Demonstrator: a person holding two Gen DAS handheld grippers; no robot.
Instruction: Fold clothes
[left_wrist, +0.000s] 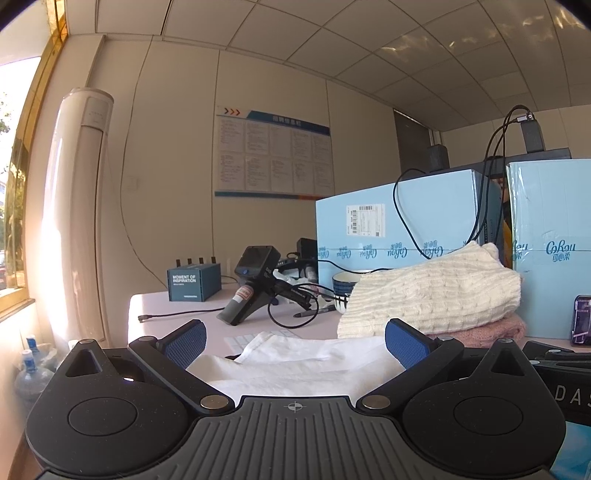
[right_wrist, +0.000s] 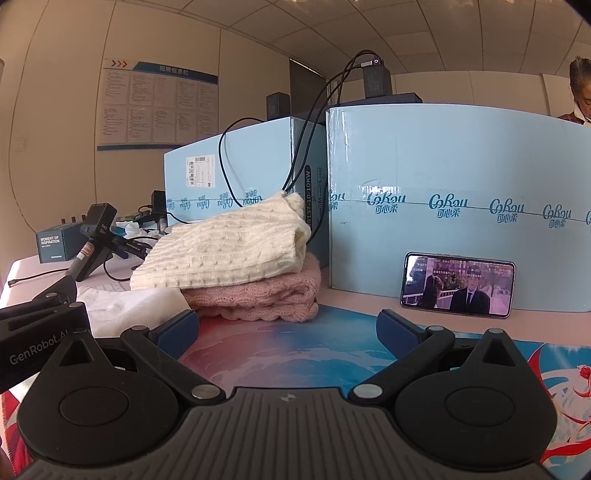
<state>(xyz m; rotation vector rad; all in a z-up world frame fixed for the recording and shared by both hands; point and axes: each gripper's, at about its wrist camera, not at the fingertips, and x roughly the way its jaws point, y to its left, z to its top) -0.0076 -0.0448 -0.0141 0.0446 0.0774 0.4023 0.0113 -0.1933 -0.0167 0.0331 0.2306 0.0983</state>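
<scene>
A white garment (left_wrist: 295, 363) lies crumpled on the table right in front of my left gripper (left_wrist: 295, 341), whose jaws stand wide open over it, empty. It also shows in the right wrist view (right_wrist: 125, 304). Behind it, a folded cream knit sweater (left_wrist: 432, 291) rests on a folded pink knit sweater (left_wrist: 495, 330); the stack shows in the right wrist view too, cream (right_wrist: 225, 251) on pink (right_wrist: 258, 295). My right gripper (right_wrist: 286, 326) is wide open and empty above the printed table mat (right_wrist: 295, 350), to the right of the left gripper (right_wrist: 37, 332).
Two light blue cartons (right_wrist: 443, 192) stand behind the stack, with black cables (left_wrist: 406, 221) hanging over them. A phone (right_wrist: 458, 284) playing video leans on the right carton. A spare gripper device (left_wrist: 251, 284), a small box (left_wrist: 194, 282), a bowl (left_wrist: 345, 288) and a pen sit at the back left.
</scene>
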